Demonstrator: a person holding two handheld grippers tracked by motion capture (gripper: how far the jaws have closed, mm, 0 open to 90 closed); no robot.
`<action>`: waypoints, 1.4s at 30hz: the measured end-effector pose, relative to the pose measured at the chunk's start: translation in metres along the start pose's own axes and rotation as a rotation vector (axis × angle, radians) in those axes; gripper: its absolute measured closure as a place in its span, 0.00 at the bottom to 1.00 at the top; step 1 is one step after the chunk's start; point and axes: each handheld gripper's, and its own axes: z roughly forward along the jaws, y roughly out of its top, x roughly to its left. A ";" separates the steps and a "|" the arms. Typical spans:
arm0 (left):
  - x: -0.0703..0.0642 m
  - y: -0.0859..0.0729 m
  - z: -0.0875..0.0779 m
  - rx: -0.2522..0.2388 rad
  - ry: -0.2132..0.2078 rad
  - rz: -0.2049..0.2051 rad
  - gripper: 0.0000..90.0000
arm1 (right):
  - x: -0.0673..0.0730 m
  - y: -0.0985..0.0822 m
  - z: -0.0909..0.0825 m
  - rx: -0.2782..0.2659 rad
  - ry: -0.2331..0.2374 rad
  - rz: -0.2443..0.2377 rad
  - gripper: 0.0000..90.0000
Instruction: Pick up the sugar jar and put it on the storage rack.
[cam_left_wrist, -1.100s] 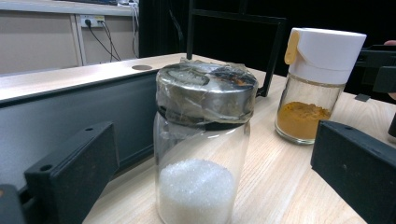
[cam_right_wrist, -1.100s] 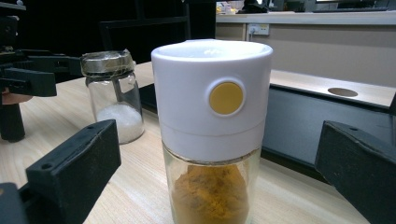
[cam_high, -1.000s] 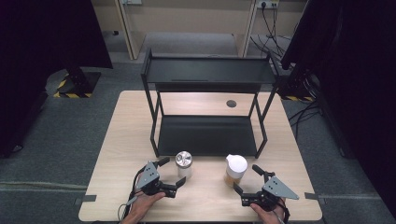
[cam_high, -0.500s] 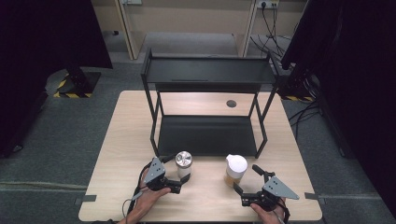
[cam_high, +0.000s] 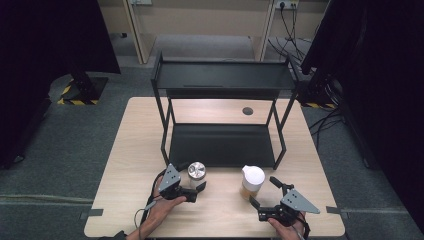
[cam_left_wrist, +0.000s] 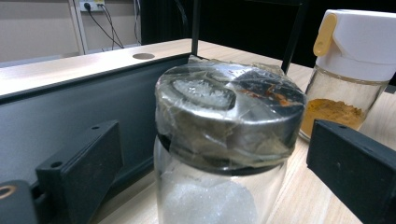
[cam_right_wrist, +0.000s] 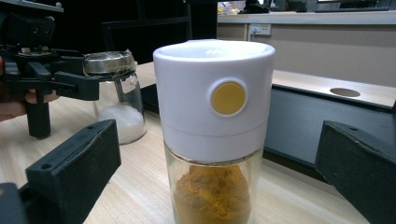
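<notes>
Fingers of left gripper (cam_high: 196, 188): spread to either side of salt jar (cam_high: 196, 173), gaps visible on both sides in the left gripper view, pads not pressing; just been closing somewhat, jar between them.
Fingers of right gripper (cam_high: 262, 198): spread wide about spice jar (cam_high: 252, 181), clear daylight on each side in the right gripper view; no contact.
Salt jar (cam_left_wrist: 224, 154): clear glass, metal cap wrapped in film, white grains in the lower part. Upright, long axis vertical, cap uppermost. Near the front edge of the worktop (cam_high: 125, 175), left of centre, just before the front lip of the rack's lower shelf.
Spice jar (cam_right_wrist: 215, 135): glass, white cap with yellow button, orange powder inside. Upright, long axis vertical. Near the front edge, right of centre; apart from the salt jar.
Rack (cam_high: 222, 80): black, two shelves, occupying the middle and rear of the worktop, both shelves bare.
Open room: bare worktop along the left and right edges and between the two jars.
</notes>
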 end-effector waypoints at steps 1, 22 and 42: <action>0.000 0.001 0.001 0.002 0.000 0.000 0.04 | 0.000 0.000 0.000 0.000 0.000 0.000 0.01; -0.002 0.007 0.012 0.057 0.007 0.034 0.34 | 0.000 0.000 0.000 0.000 0.004 -0.001 0.01; -0.002 0.016 0.007 0.056 -0.001 0.049 0.34 | -0.001 -0.001 0.000 -0.005 0.005 0.003 0.01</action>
